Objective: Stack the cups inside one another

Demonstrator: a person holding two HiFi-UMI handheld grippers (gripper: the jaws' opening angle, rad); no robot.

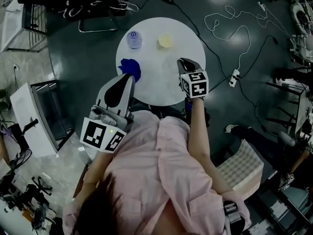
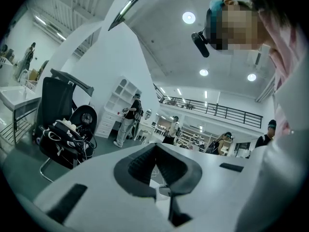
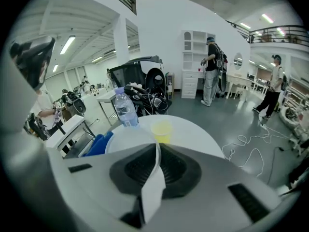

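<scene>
A yellow cup (image 1: 165,41) (image 3: 161,131) stands upright at the far side of the round white table (image 1: 151,65). My right gripper (image 1: 182,62) (image 3: 158,146) hovers over the table's right half. It is shut on the thin wall of a translucent cup (image 3: 128,140), whose round rim shows to the left of the jaws. My left gripper (image 1: 127,78) (image 2: 155,148) is held at the table's near left edge, tilted up toward the room. Its jaws meet with nothing between them. The translucent cup is hard to make out in the head view.
A water bottle (image 1: 133,39) (image 3: 125,111) stands left of the yellow cup. A crumpled blue cloth (image 1: 130,68) (image 3: 96,144) lies at the table's left edge, just beyond the left gripper. Cables and a power strip (image 1: 234,77) lie on the floor at the right.
</scene>
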